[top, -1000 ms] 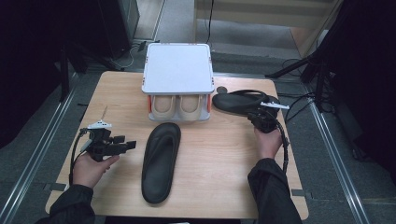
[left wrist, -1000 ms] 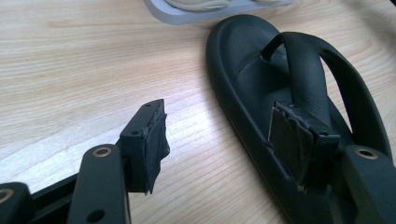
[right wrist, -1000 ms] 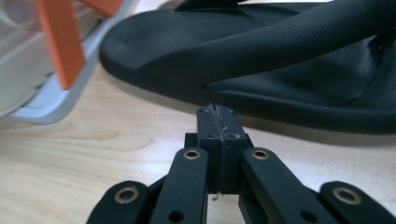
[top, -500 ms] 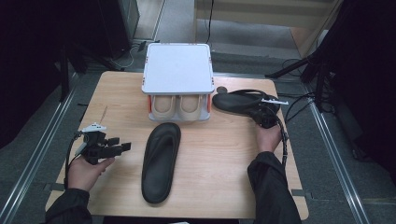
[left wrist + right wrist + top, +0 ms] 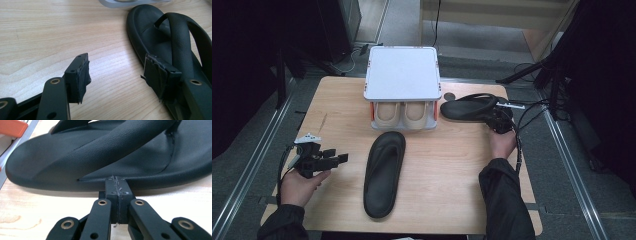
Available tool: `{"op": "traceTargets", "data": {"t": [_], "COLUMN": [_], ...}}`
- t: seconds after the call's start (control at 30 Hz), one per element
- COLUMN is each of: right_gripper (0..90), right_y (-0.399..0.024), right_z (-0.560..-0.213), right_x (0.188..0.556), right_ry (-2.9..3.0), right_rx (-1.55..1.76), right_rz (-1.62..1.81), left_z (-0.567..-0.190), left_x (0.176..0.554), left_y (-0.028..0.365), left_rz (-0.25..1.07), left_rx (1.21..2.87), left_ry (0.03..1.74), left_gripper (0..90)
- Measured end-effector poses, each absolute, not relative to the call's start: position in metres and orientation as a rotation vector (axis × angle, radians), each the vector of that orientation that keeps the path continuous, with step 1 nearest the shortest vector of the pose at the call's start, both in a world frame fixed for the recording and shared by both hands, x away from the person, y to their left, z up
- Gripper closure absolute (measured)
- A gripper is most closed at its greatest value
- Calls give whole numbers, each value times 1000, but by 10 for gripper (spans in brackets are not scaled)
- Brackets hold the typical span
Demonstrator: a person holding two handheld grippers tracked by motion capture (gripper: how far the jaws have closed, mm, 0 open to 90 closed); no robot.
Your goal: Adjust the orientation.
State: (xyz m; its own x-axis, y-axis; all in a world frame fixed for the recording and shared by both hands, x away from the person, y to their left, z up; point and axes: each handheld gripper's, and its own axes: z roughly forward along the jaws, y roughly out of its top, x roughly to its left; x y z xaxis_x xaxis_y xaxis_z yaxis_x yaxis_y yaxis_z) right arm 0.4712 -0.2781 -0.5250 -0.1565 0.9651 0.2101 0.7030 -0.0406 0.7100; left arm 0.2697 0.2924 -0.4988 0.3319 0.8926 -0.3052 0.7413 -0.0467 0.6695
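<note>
Two black flip-flop sandals lie on the wooden table (image 5: 337,110). One sandal (image 5: 384,172) lies lengthwise in the middle. The other sandal (image 5: 467,107) lies crosswise at the back right. My right gripper (image 5: 494,119) is shut, with its tips at that sandal's near edge. In the right gripper view the closed pads (image 5: 117,185) meet just under the sole's rim (image 5: 125,147), with nothing between them. My left gripper (image 5: 339,156) is open near the left edge, pointing toward the middle sandal. In the left gripper view its jaws (image 5: 116,72) are wide apart over bare wood, with the sandal (image 5: 147,30) behind the right jaw.
A white-topped rack (image 5: 402,72) stands at the back centre, with a pair of beige shoes (image 5: 404,114) under its lid. Its orange side (image 5: 12,127) lies just left of the far sandal. Cables trail off the table's right edge (image 5: 532,112).
My right gripper has moved slightly away from the person, up to the far sandal's edge, and has stayed shut. The left hand has barely shifted.
</note>
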Motion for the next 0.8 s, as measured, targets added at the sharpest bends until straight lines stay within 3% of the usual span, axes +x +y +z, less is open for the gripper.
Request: {"op": "traceTargets", "data": {"t": [0.5,0.8], "right_gripper": [900,900], "right_y": [-280,-251], "right_z": [-522,-505], "right_x": [483,470], "right_ry": [1884,1961], "right_rx": [1797,1734], "right_rz": [1062,1103], "left_z": [-500,-499], "left_x": [261,262], "left_y": [298,299], "left_rz": [256,257], "left_rx": [1819,1814], "left_ry": [1476,1475], "left_gripper": [374,373]}}
